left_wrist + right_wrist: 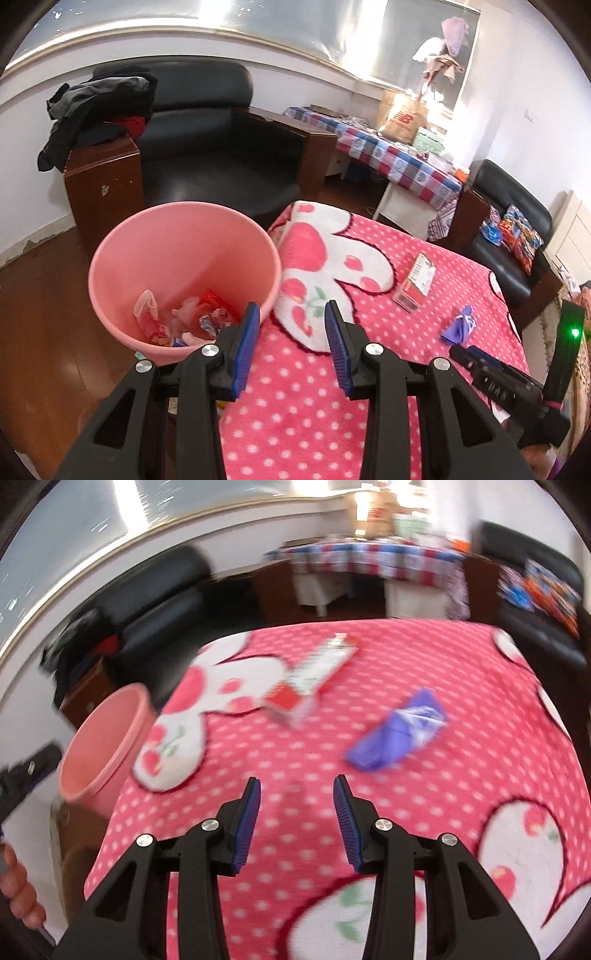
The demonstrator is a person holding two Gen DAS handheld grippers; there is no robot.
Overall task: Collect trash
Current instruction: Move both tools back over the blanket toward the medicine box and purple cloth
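A pink bin (177, 258) stands on the floor at the bed's left edge, with several crumpled wrappers (192, 317) inside. It also shows in the right wrist view (107, 738). A red-and-white carton (415, 282) and a purple wrapper (460, 325) lie on the pink dotted blanket (295, 406). My left gripper (291, 314) is open and empty, just right of the bin's rim. My right gripper (297, 790) is open and empty above the blanket, short of the carton (314, 675) and the purple wrapper (399, 731). That view is blurred.
A black armchair (207, 147) with clothes on its arm stands behind the bin. A table with a checked cloth (384, 151) and a second black chair (509, 221) are at the back right. Wooden floor (44, 332) lies left of the bed.
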